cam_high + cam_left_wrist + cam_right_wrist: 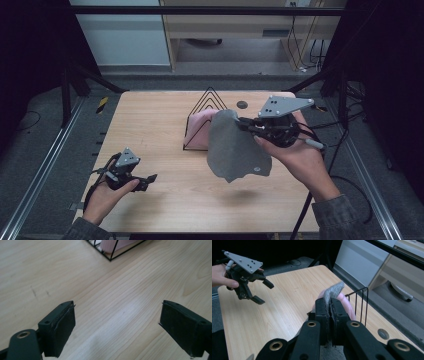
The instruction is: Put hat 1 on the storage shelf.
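High view: right gripper (246, 123) clamping grey cloth (236, 147) by one edge, cloth hanging clear above table (150, 125), just in front of wire rack (202, 107) holding pink cloth (200, 129). Looks like lifting done, placing left.

Left gripper view: jaws gaping wide, nothing between, hovering over bare wood.

Right gripper view: jaws pinching grey cloth tight, plus left gripper (260, 292) idling far off.
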Action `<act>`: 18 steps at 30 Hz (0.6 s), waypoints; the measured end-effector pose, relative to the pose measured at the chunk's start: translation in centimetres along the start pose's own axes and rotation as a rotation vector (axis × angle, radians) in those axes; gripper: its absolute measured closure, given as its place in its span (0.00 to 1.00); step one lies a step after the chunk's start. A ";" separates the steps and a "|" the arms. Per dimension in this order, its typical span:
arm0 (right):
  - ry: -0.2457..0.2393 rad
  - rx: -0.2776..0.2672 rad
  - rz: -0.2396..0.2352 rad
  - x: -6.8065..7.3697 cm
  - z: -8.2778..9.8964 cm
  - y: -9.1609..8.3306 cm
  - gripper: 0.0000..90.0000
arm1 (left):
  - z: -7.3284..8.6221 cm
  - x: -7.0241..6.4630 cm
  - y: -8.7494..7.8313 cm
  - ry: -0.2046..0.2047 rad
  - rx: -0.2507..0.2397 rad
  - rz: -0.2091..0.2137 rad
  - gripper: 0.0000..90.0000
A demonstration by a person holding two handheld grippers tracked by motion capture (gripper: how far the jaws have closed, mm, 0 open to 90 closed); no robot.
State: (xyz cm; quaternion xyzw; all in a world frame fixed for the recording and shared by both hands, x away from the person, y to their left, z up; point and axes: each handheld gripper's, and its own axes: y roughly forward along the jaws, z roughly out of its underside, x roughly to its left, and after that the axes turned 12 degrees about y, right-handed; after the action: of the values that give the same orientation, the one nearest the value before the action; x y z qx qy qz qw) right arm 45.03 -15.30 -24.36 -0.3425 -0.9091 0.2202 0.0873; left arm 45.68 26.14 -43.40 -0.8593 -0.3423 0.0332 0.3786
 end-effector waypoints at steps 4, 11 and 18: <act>-0.012 -0.004 -0.016 0.6 -0.9 0.5 0.96 | -1.8 -0.4 -0.5 0.035 -0.028 0.025 0.14; -0.044 0.004 -0.041 1.8 -2.4 1.5 0.96 | -4.3 -0.8 -0.4 0.083 -0.042 0.059 0.14; -0.072 0.006 -0.063 2.9 -4.0 2.2 0.96 | -5.8 -0.5 -0.7 0.084 -0.065 0.077 0.15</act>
State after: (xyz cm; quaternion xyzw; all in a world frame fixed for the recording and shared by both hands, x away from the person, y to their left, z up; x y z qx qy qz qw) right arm 45.37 -10.49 -21.83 -0.3053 -0.9213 0.2324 0.0628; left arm 46.75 22.56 -38.87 -0.8843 -0.2936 0.0007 0.3630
